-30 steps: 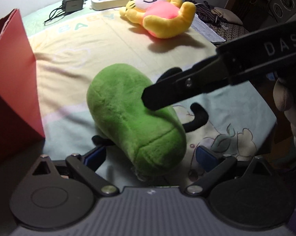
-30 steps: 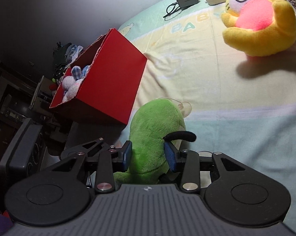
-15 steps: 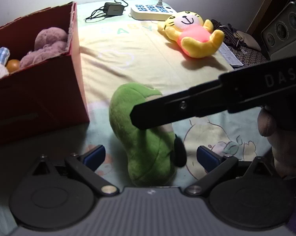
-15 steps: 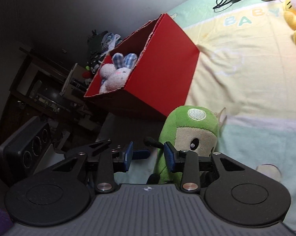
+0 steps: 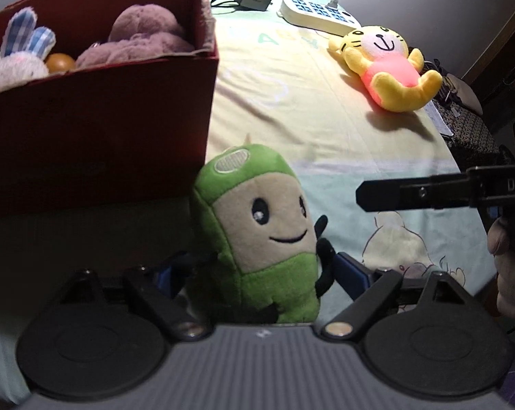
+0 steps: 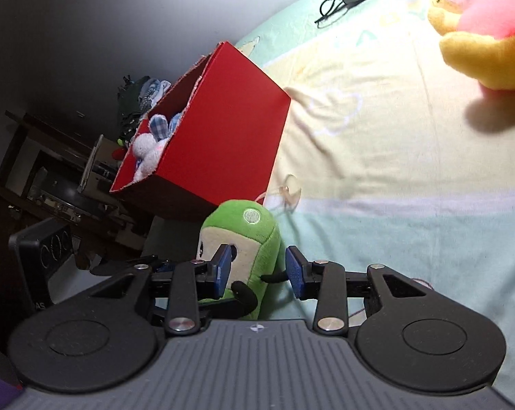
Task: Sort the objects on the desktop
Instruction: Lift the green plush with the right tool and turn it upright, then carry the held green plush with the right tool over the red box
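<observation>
The green plush toy (image 5: 257, 235) is standing upright on the sheet-covered surface (image 5: 326, 112), its long axis vertical and its face turned toward the left gripper (image 5: 257, 273). It is sitting between that gripper's jaws, which are spread wide to either side of its lower body; whether the blue pads are touching it cannot be told. In the right wrist view the same toy is sitting between the right gripper (image 6: 257, 270) jaws, which are released and standing just off its flanks. Both grippers are equally near; the red box (image 5: 120, 109) is rising just beside the toy, up and to the left. Counted: one green toy, one yellow tiger plush (image 5: 387, 65) lying well apart, one box holding a purple plush (image 5: 144, 37), a checked-ear rabbit (image 5: 14, 58) and an orange ball (image 5: 61, 62).
</observation>
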